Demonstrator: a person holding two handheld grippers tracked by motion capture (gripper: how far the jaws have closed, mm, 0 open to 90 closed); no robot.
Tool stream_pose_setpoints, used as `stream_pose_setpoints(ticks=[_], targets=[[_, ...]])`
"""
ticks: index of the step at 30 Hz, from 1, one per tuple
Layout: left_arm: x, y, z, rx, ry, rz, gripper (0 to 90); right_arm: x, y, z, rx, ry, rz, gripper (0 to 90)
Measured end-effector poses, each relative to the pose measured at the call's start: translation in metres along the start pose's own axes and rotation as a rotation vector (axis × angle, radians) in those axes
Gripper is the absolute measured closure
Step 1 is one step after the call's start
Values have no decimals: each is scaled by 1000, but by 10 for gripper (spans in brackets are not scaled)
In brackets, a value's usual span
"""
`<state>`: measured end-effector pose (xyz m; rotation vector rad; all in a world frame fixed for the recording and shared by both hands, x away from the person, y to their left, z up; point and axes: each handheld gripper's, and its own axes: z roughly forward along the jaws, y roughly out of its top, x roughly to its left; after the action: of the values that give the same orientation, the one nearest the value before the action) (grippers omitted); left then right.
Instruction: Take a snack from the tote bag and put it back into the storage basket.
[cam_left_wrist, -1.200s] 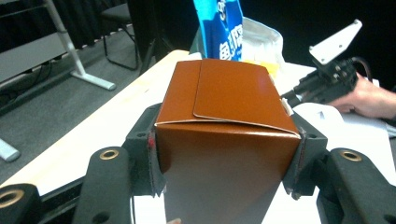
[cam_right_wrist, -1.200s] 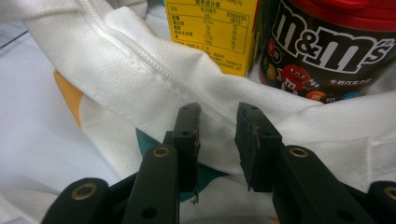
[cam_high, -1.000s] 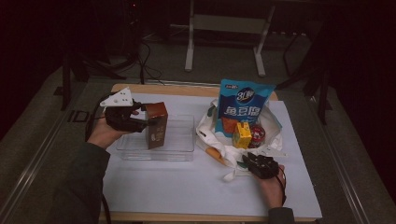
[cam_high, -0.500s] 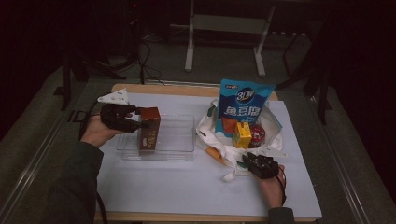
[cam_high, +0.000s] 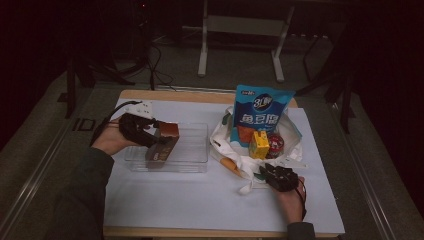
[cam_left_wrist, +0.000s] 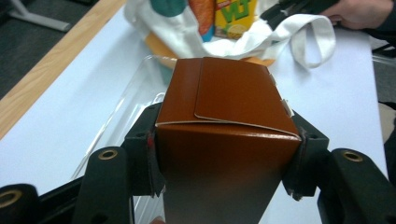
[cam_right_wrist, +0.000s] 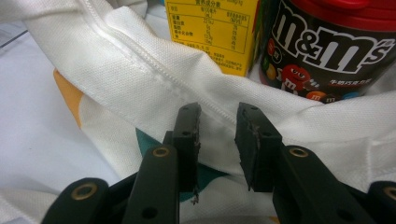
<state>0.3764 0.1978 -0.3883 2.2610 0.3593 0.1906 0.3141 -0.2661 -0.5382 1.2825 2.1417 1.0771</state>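
Brown carton (cam_left_wrist: 229, 140): a plain cardboard box with a folded flap top, tilted over the clear plastic tray (cam_high: 192, 150), its lower end inside the tray near the left wall. The left gripper (cam_high: 150, 136) clamps it, one jaw pressed on each side face.

White cloth bag (cam_high: 235, 160): lies just right of the tray on the tabletop (cam_high: 200, 200). It holds a blue snack bag (cam_high: 260, 112), a yellow drink box (cam_high: 259, 146) and a dark red-lidded candy tub (cam_high: 275, 144).

Right gripper (cam_right_wrist: 217, 140): at the bag's near edge, jaws set slightly apart around the hem; whether the pads pinch the cloth I cannot tell.

The left gripper view shows the carton's flap seam. The right gripper view shows the tub's (cam_right_wrist: 331, 51) lettering and the drink box's (cam_right_wrist: 212, 32) printed table.
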Motion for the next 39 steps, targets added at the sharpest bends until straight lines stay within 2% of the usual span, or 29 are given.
stream_pose_setpoints(ticks=[10,17,24,26,39], targets=[[-4,11,20,14,-44,-10,392,0,0,0,0,1,2,699],[-7,23,45,45,-90,-10,380,0,0,0,0,3,1,698],[-10,28,61,73,-100,-2,371,-1,0,0,0,5,2,697],[-10,30,66,77,-87,-27,368,-1,0,0,1,7,2,688],[-15,31,82,105,-104,-33,351,-1,0,0,1,9,2,687]])
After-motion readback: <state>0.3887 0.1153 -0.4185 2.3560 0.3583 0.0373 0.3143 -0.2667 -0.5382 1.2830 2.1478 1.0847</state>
